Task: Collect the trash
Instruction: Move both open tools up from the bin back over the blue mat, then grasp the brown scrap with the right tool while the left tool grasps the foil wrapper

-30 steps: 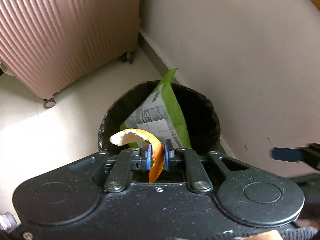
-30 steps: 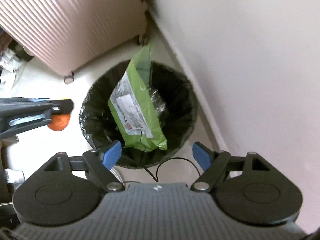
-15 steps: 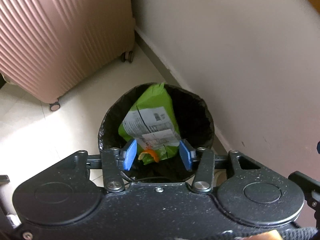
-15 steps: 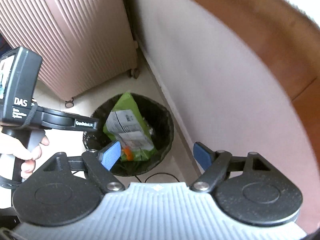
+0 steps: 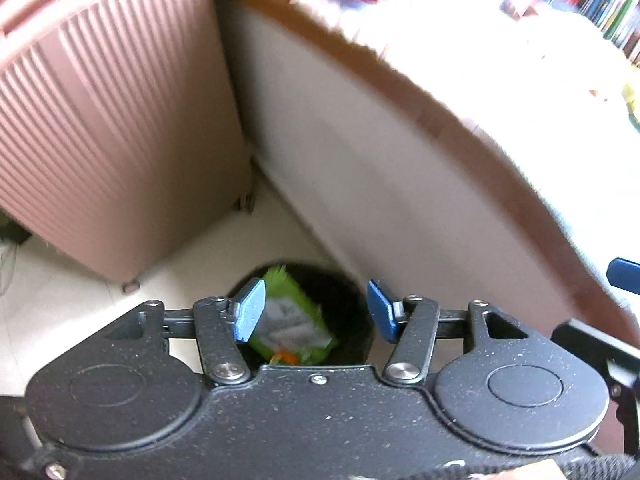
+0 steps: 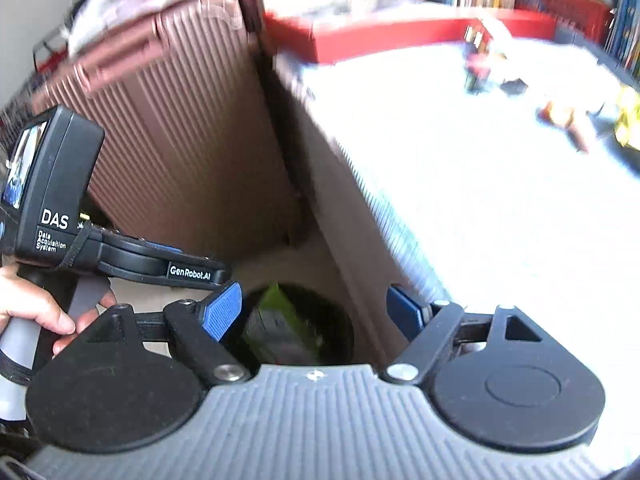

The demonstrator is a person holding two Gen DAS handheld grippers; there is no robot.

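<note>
Far below both grippers stands a black-lined bin (image 5: 354, 322). In it lie a green snack packet (image 5: 296, 314) and an orange peel (image 5: 286, 357). My left gripper (image 5: 316, 312) hangs high above the bin; its jaws are opening and nothing is between the blue pads. My right gripper (image 6: 314, 312) is open and empty, also well above the bin (image 6: 338, 330) and the packet (image 6: 276, 300). In the right wrist view, a hand (image 6: 36, 314) holds the left gripper's body (image 6: 120, 252) at the left. Both views are blurred.
A ribbed pink suitcase (image 5: 112, 140) stands on the floor left of the bin. A white table top (image 6: 500, 208) with a wooden edge rises on the right. It carries several small items, among them something yellow (image 6: 628, 120). A red box (image 6: 400, 32) and books stand behind.
The left gripper let the orange peel go and it now lies in the bin. Both grippers rose away from the bin, bringing the table top into view.
</note>
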